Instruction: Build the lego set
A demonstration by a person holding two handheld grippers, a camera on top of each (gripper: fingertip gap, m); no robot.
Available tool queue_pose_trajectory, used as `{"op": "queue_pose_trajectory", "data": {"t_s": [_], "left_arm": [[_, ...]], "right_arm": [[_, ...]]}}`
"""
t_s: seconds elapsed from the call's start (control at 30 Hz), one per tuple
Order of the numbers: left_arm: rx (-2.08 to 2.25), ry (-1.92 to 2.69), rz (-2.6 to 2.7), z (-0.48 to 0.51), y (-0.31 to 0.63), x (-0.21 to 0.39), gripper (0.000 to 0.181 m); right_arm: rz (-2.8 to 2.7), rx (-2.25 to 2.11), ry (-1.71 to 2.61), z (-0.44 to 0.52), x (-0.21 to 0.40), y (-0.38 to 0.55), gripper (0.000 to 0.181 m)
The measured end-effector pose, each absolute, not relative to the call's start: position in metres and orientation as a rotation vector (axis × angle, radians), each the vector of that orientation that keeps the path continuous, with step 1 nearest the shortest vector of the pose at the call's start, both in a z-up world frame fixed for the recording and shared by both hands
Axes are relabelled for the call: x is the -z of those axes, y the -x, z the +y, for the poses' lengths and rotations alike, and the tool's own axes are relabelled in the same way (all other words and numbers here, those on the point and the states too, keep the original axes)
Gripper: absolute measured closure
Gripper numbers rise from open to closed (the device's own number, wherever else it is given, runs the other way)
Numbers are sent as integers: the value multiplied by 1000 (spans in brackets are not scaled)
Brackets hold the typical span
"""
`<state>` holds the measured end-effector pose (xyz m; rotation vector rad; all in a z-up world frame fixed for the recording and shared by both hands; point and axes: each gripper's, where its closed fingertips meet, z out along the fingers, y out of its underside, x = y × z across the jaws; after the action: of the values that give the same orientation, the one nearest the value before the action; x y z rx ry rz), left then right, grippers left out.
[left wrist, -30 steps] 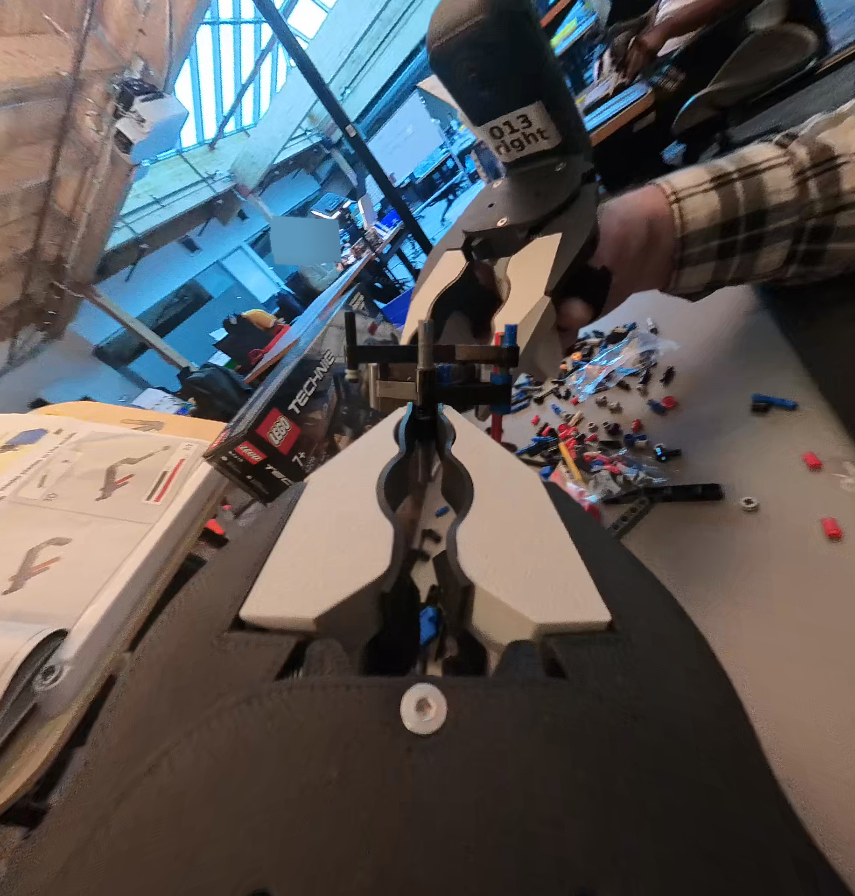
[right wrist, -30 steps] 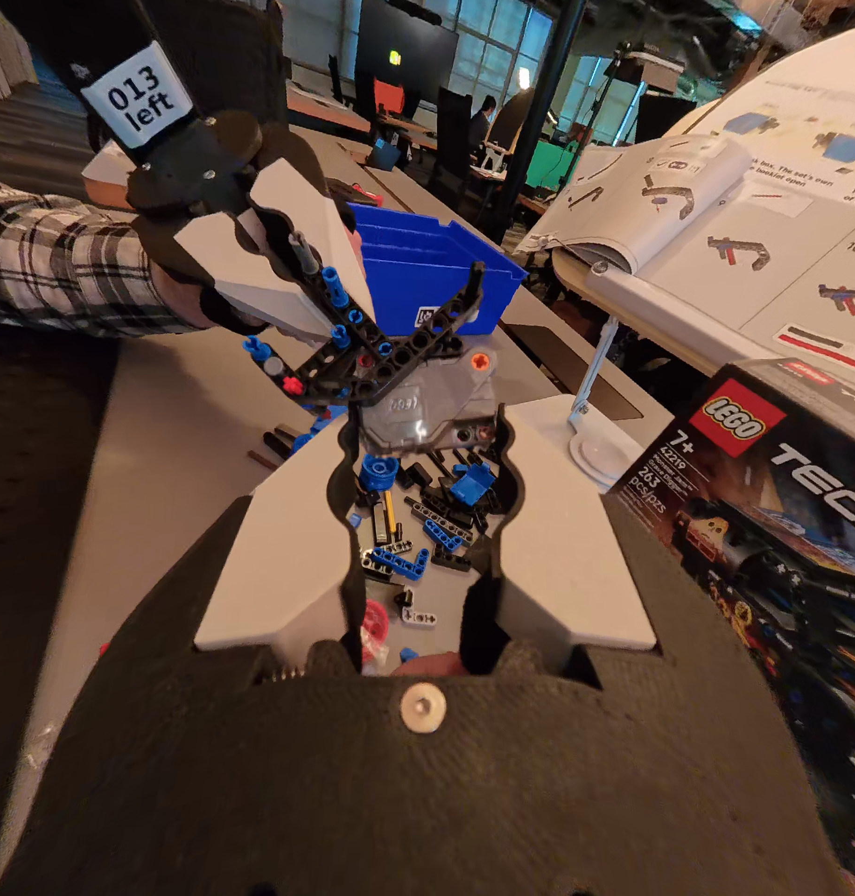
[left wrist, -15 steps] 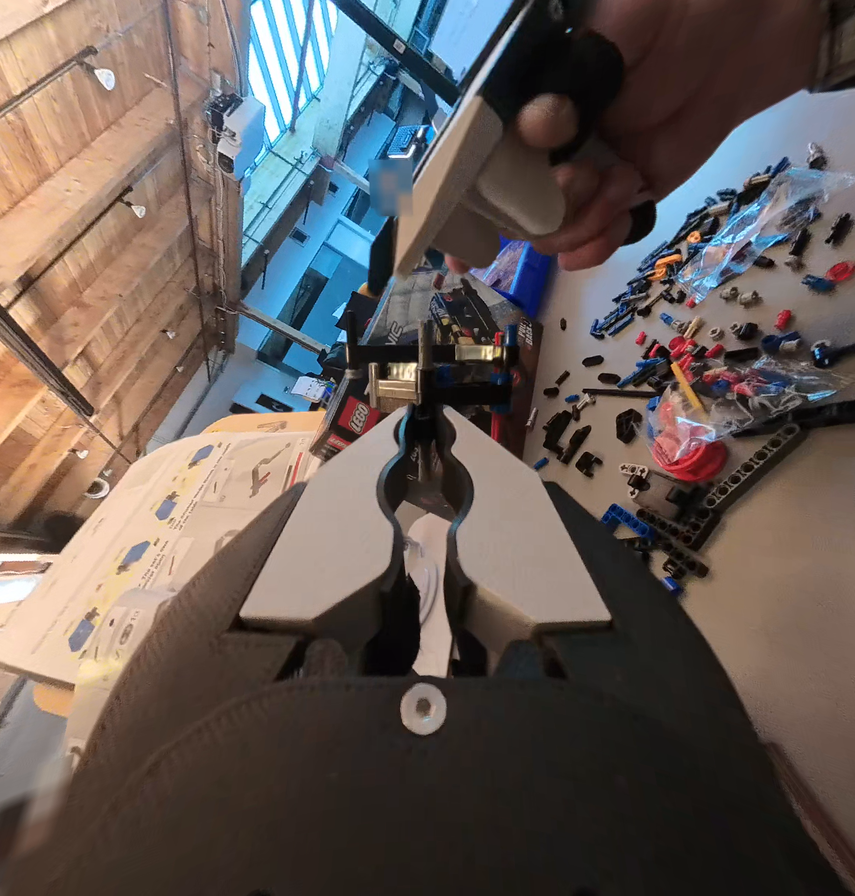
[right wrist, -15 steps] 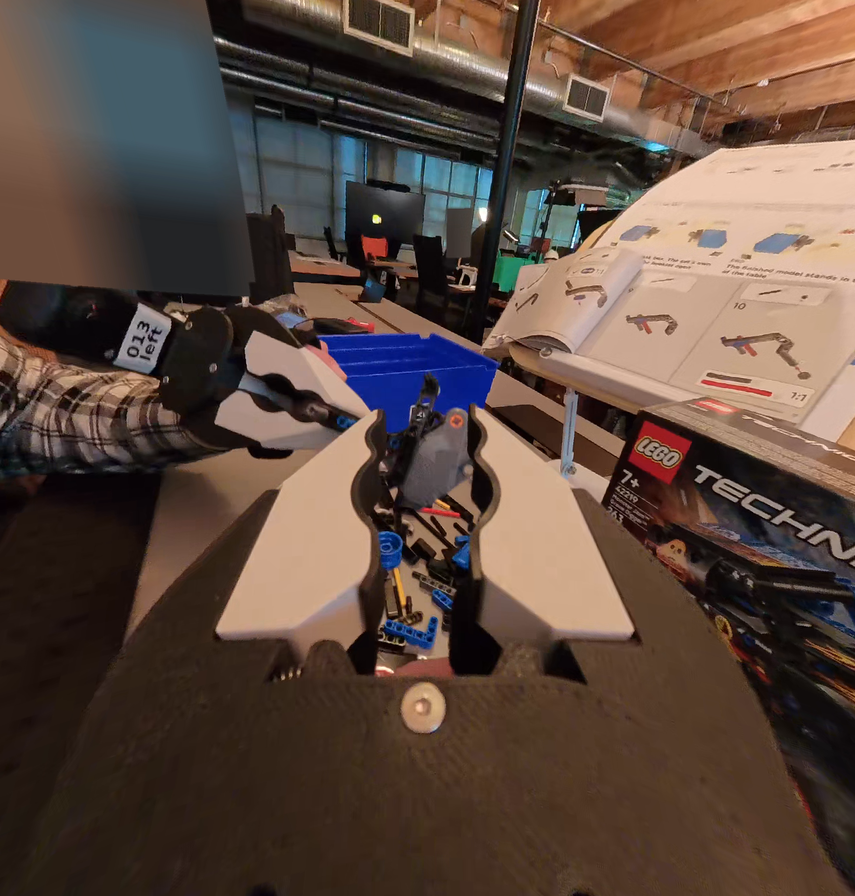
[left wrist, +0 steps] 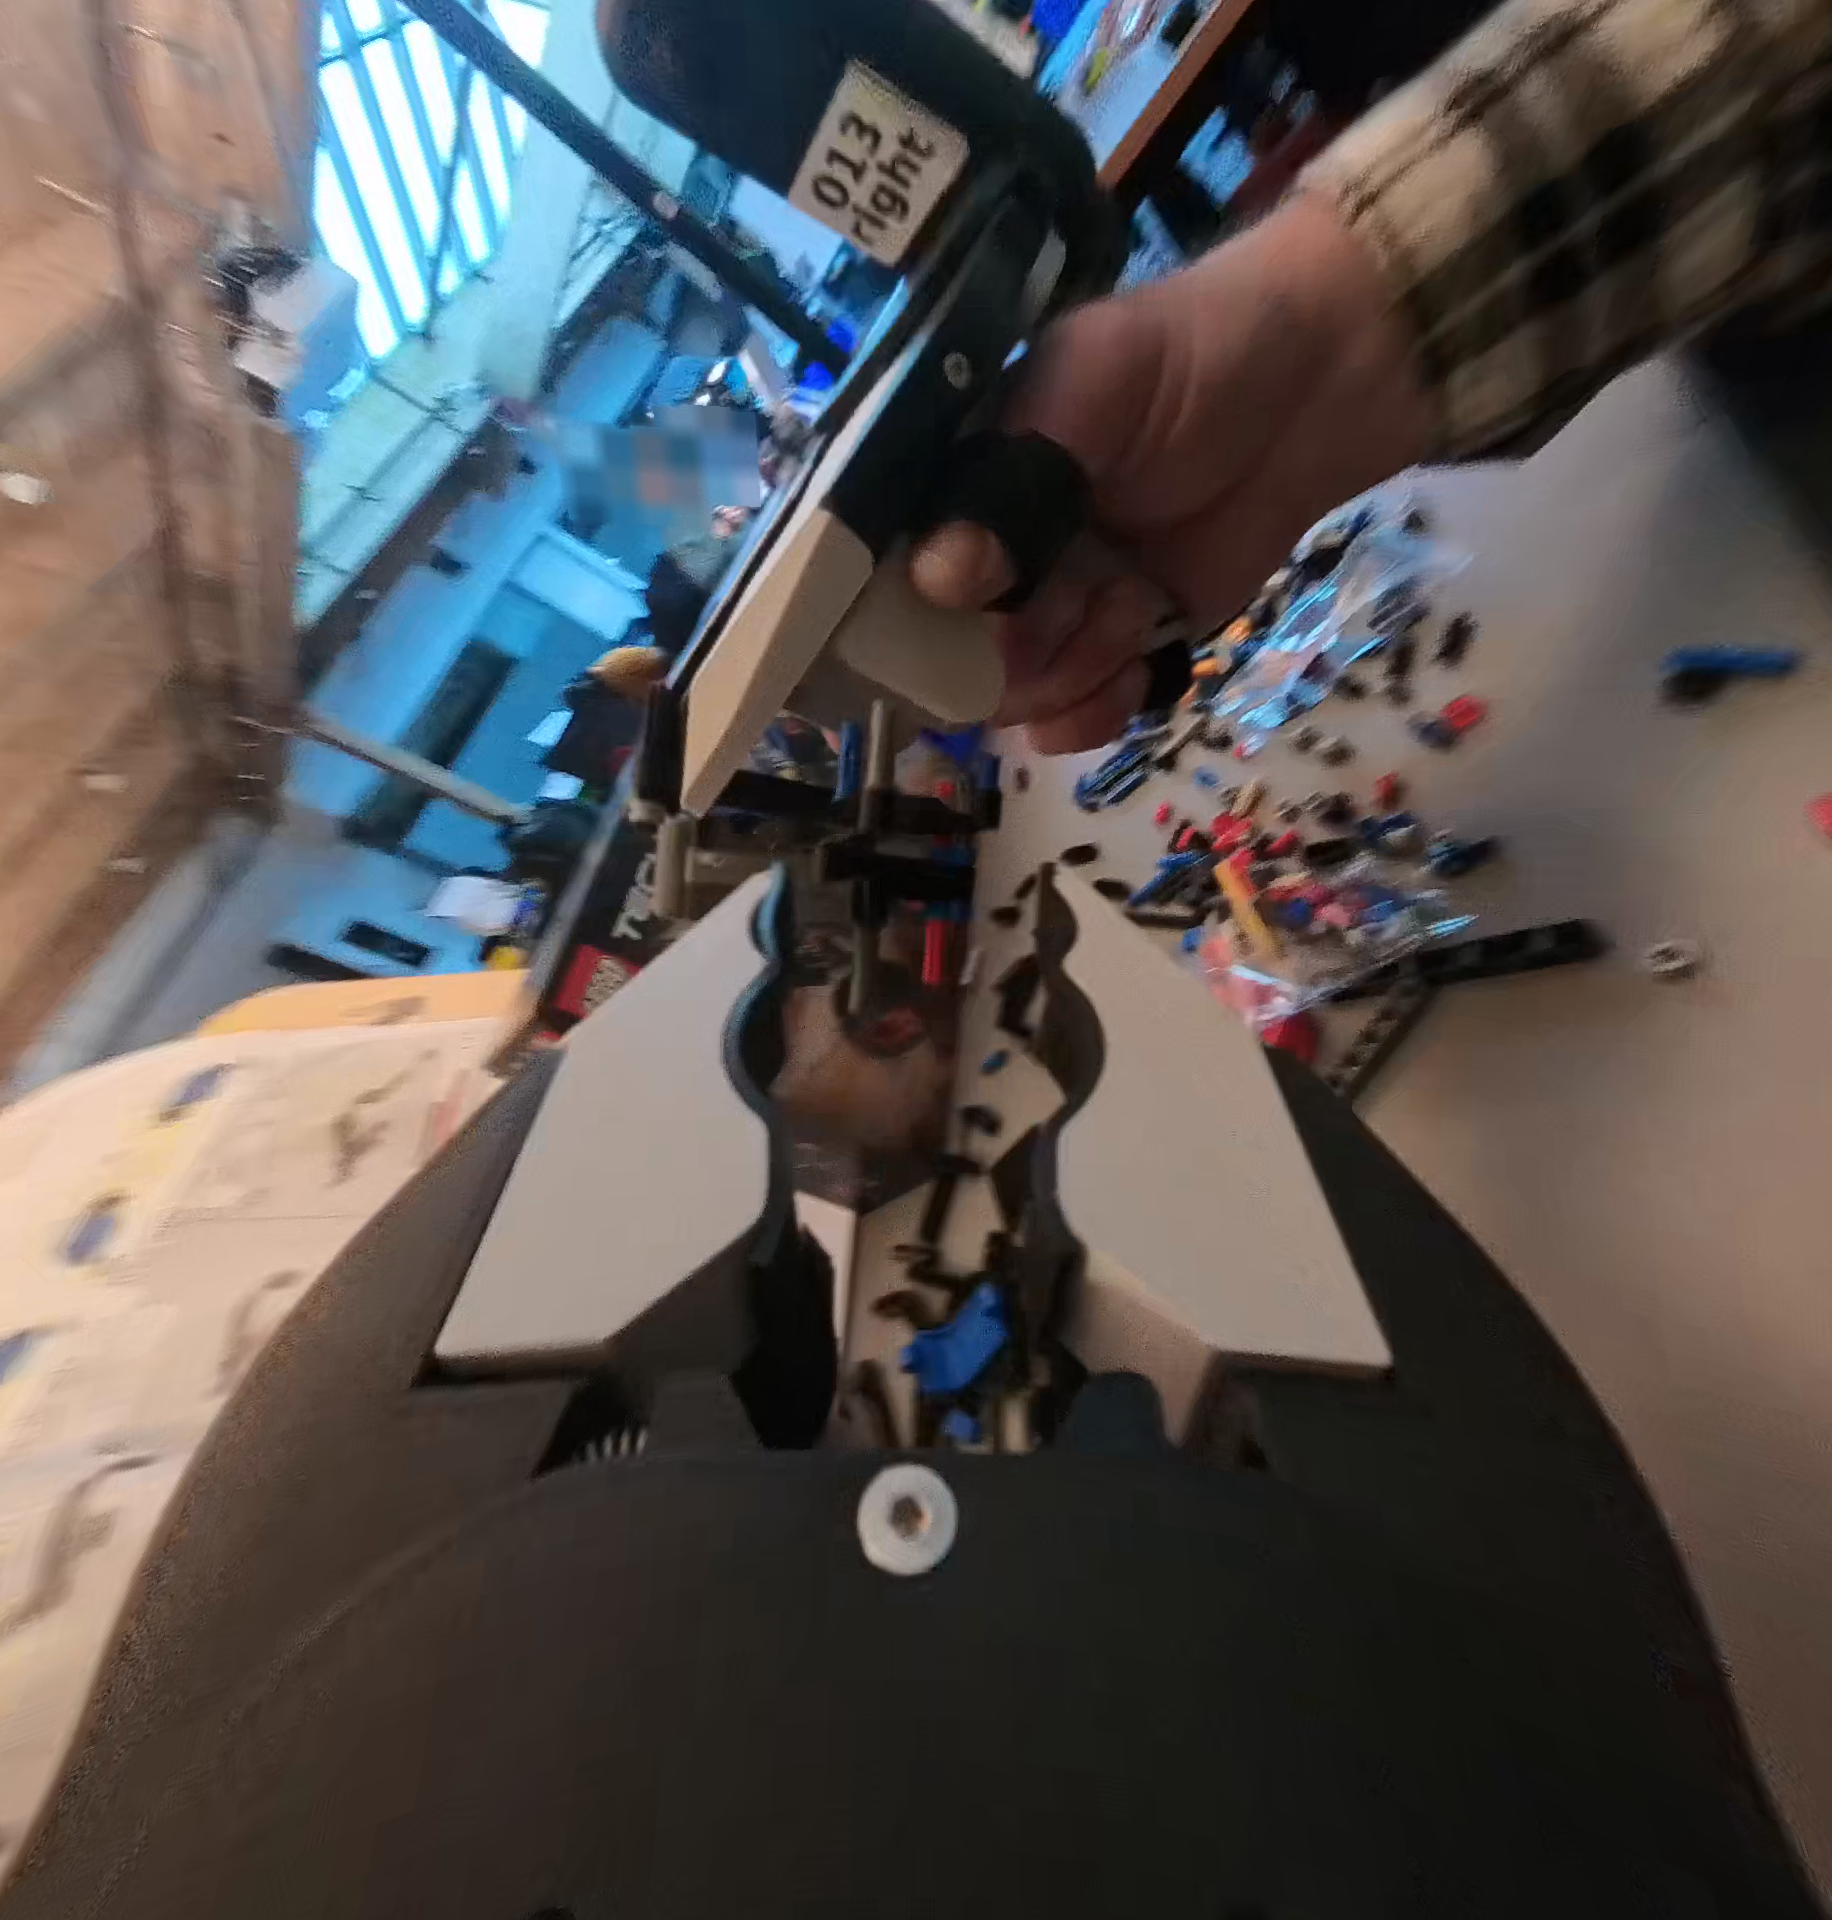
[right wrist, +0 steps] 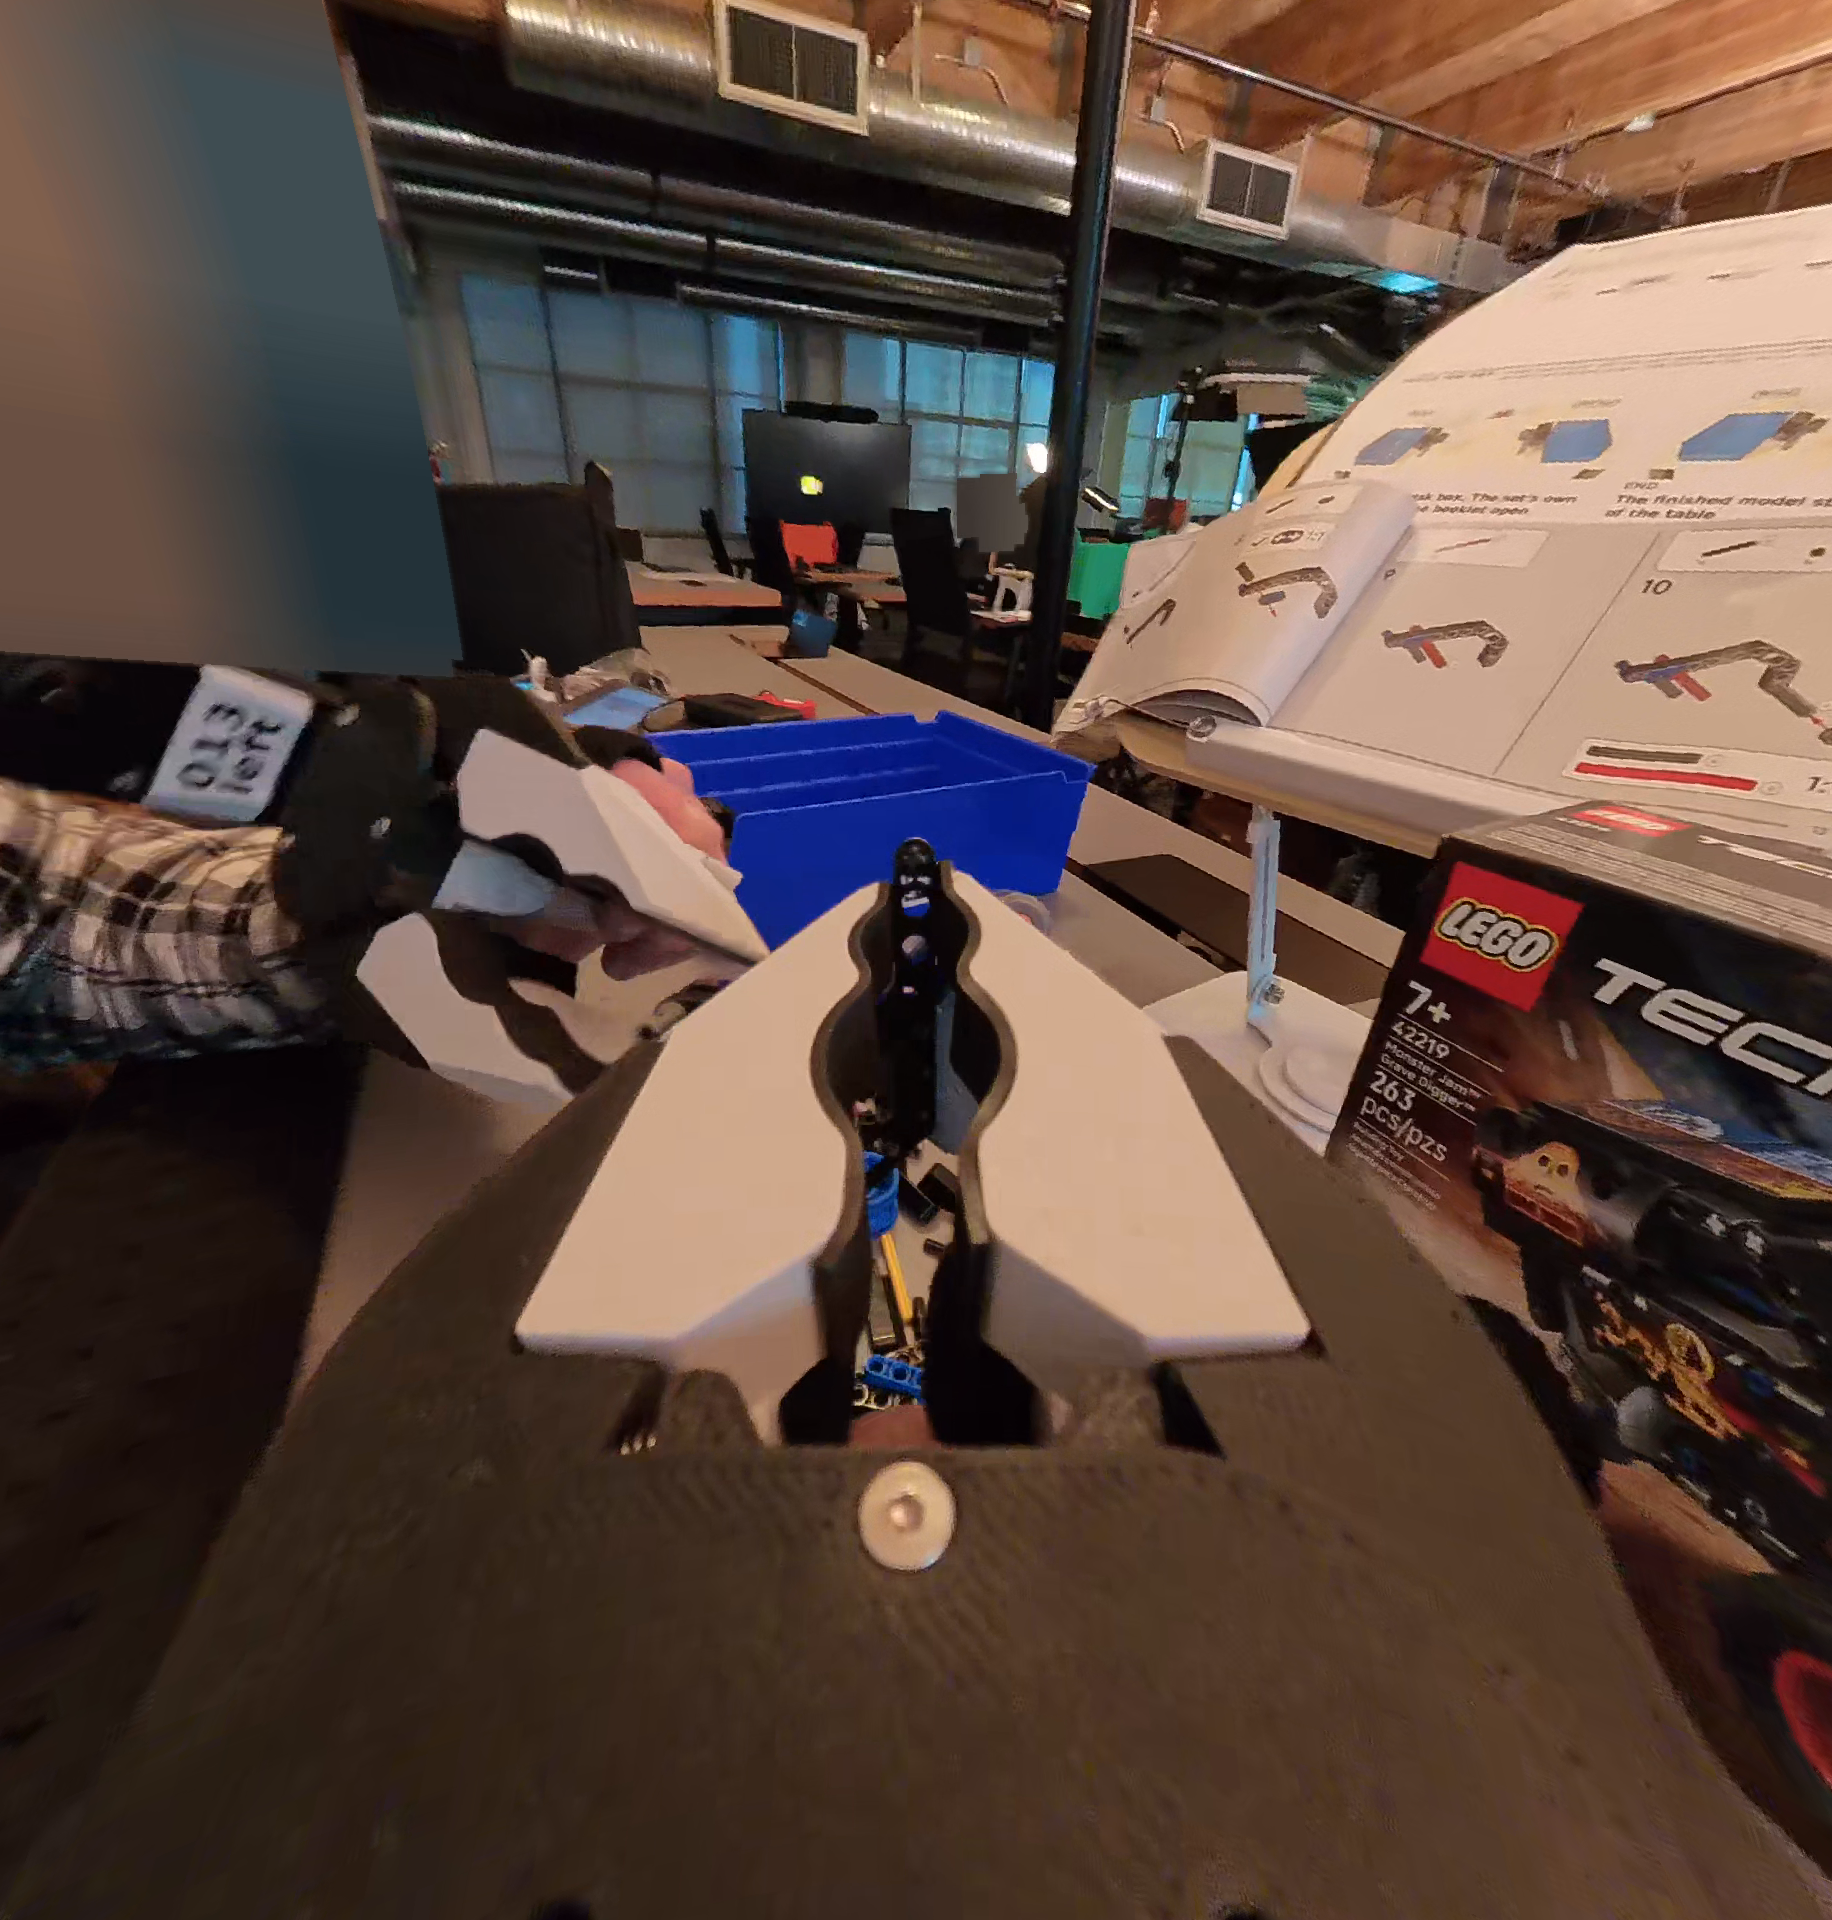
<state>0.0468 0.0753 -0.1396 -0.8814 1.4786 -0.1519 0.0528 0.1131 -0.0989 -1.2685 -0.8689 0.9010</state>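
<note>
- Spreading pale and grey under everything: table [left wrist: 1618, 1195], set in a big workshop with wooden ceiling, silver ducts and tall windows.
- Taking the set box [right wrist: 1639, 1091] as landmark: standing on the table at the right of the right wrist view, showing only as a dark sliver in the left wrist view.
- Leaning open on a white stand just behind and above the box: instruction booklet [right wrist: 1514, 644], sharp in the right wrist view, reduced to a blurred pale sheet at lower left in the left wrist view.
- Sitting farther back on the table, left of the box: blue bin [right wrist: 891, 800], appearing in the right wrist view only.
- Lying scattered across the table, well apart from the box: loose pieces [left wrist: 1307, 852] in black, blue and red with clear bags, laid out widely in the left wrist view, glimpsed only through the finger gap in the right wrist view.
- Pinching the black assembly [right wrist: 912, 997] left of the box: right gripper [right wrist: 917, 894], jaws nearly closed on it, with the beam's tip poking out past the fingertips.
- Showing the same assembly broadside in the left wrist view: crossed black beams with blue pins and a grey axle, hanging under the right gripper's white finger.
- Spreading wide apart just short of the assembly: left gripper [left wrist: 907, 883], jaws gripping nothing.
- Gripping the right gripper's handle, with a plaid sleeve behind: hand [left wrist: 1182, 468].
</note>
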Motion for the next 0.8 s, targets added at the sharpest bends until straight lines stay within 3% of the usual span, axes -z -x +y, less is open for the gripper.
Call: {"op": "queue_pose_trajectory", "data": {"t_s": [0.03, 0.1, 0.33, 0.43, 0.63, 0.67, 0.7, 0.8], "left_arm": [[252, 930, 1486, 73, -44, 140, 126], [483, 1021, 1437, 69, -36, 129, 124], [731, 1122, 1322, 75, -31, 116, 168], [788, 1116, 1313, 72, -33, 118, 179], [868, 1092, 1295, 68, -34, 115, 175], [873, 1100, 1272, 70, -34, 113, 161], [882, 1099, 1268, 70, -32, 112, 159], [911, 1101, 1248, 70, -31, 106, 161]], "right_arm": [[-873, -927, 1251, 110, 97, -53, 177], [-893, -970, 1218, 103, 94, -52, 176], [-1073, -989, 1182, 79, 109, -27, 177], [-1099, -1008, 1174, 73, 112, -21, 176], [-1111, -1046, 1153, 68, 110, -22, 177], [-1113, -1050, 1150, 67, 110, -23, 177], [-1113, -1049, 1149, 67, 110, -23, 177], [-1120, -1073, 1143, 64, 109, -23, 177]]}}
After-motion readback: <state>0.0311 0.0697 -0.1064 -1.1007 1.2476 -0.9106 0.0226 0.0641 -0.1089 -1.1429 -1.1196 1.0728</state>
